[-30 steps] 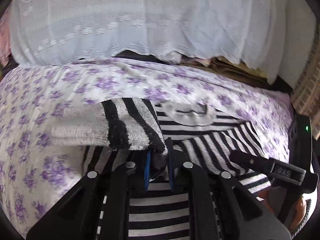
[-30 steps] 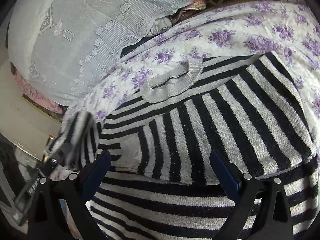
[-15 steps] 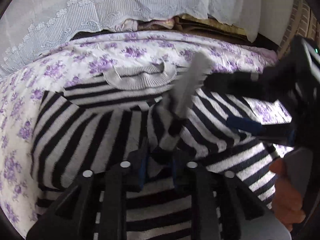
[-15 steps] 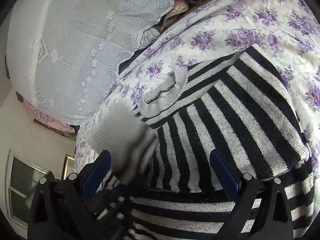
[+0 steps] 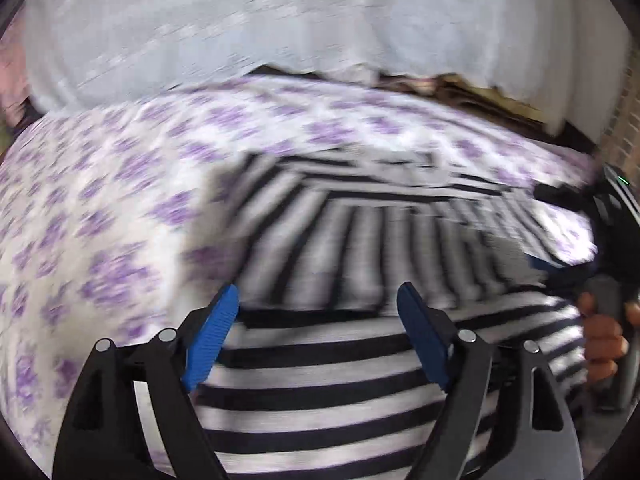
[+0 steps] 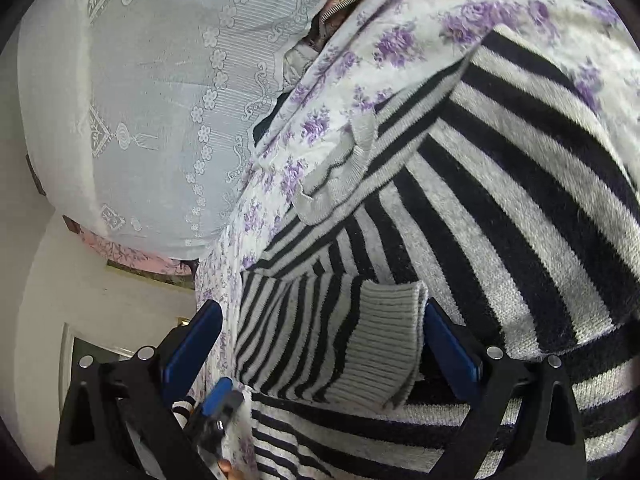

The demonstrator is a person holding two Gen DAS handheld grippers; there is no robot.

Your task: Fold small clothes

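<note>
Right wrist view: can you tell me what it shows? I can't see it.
A black and grey striped sweater lies on a purple-flowered sheet, both sleeves folded across it. The right gripper hangs over one cuff, jaws open.

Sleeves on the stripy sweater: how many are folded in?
2. One sleeve, grey cuff showing, lies folded over the sweater between the right gripper's open jaws; the other crosses the chest.

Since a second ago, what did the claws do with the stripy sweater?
The left claw carried the sleeve across onto the sweater, then its jaws opened and let go. The sleeve now lies folded over the body. The right claw stayed open; the flowered sheet didn't move.
</note>
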